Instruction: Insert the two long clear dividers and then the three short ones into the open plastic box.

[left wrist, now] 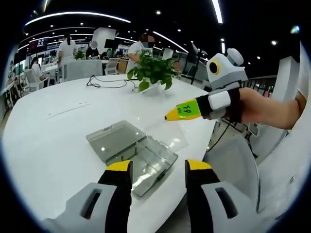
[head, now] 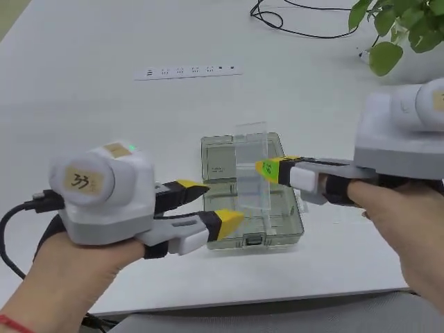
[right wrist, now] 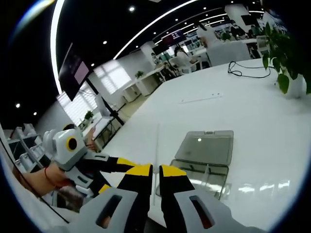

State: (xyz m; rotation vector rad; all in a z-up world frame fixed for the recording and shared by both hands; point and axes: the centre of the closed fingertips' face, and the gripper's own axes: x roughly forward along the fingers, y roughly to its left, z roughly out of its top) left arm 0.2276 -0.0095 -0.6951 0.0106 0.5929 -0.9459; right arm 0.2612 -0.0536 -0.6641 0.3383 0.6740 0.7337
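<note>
- Left claw [head: 208,202], nearest in the head view, hangs released and empty just beside the front left corner of the box [head: 277,239]. The box sits on the white surface [head: 104,104] with its lid [head: 218,156] laid back.
- Right claw [head: 267,170] is clenched on one clear divider [head: 250,149], held upright over the middle of the box. I cannot tell whether its lower edge is in the slots.
- Left gripper view: its own jaws stand apart with nothing between them. The divider hangs from the right claw above the open box.
- Right gripper view: its jaws pinch the divider edge-on, and the box lies just beyond. A thin upright line inside the box may be a seated divider, but it is too faint to call.
- Judgement: this looks like one of the long dividers going in, so most of the five are probably left.
</note>
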